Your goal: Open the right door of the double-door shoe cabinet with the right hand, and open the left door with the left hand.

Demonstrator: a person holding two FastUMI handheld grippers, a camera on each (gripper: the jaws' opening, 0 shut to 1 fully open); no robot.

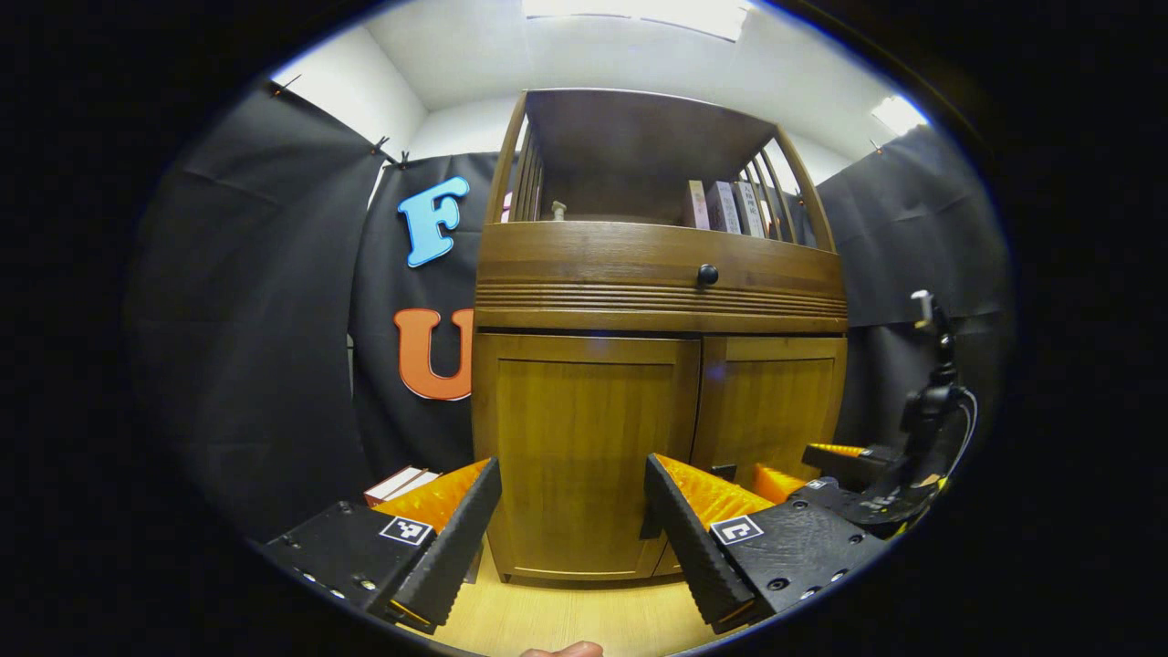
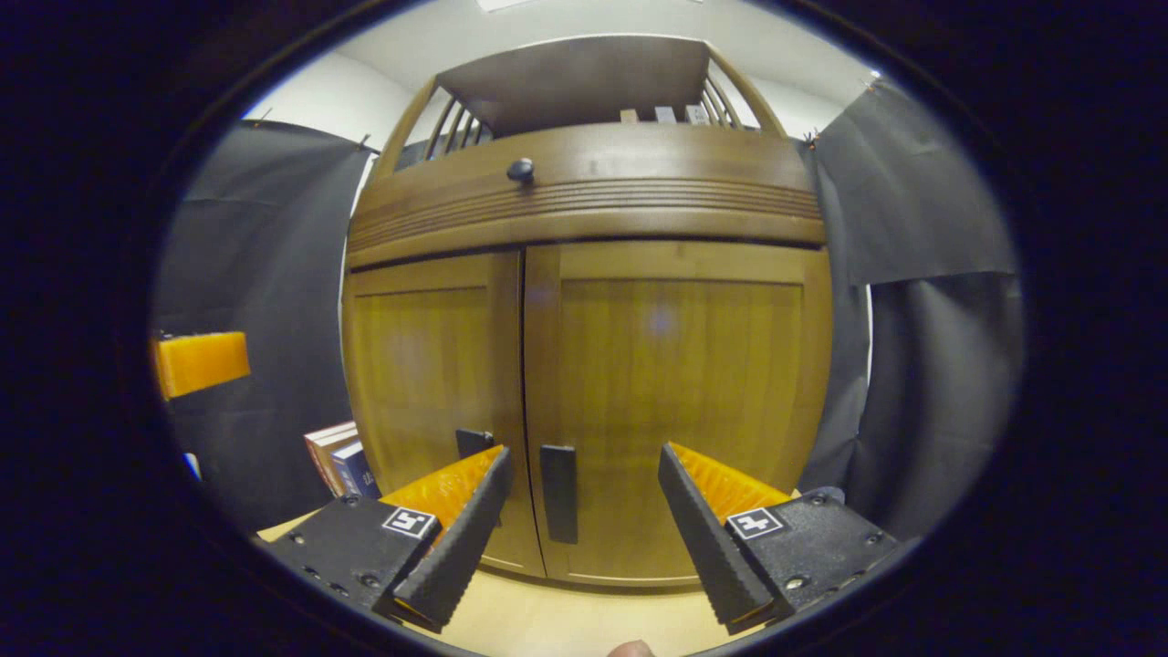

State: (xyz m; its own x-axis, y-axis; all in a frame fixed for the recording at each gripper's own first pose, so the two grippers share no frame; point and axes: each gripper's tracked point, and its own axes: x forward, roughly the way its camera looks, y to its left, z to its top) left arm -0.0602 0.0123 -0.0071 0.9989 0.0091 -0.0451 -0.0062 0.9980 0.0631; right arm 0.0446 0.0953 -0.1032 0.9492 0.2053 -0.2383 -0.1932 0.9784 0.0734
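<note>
The brown wooden double-door shoe cabinet (image 1: 657, 301) stands upright on a pale wooden floor (image 1: 584, 616) against the black cloth wall, with both doors closed. In the left gripper view the left tool (image 1: 573, 529) hangs in front of the left door (image 1: 584, 447), its black-and-orange fingers spread wide with nothing between them, and the right tool (image 1: 826, 474) shows lower right, near the right door (image 1: 776, 401). In the right gripper view the right tool (image 2: 584, 534) faces the right door (image 2: 680, 401) with its fingers wide apart and empty; the dark vertical handle (image 2: 558, 493) of that door lies between them, not touched by either. A round black knob (image 2: 520, 169) sits on the ribbed drawer front above the doors. Books (image 1: 730, 207) stand on the cabinet's open top shelf, and more books (image 2: 336, 456) stand on the floor beside the cabinet's left side.
</note>
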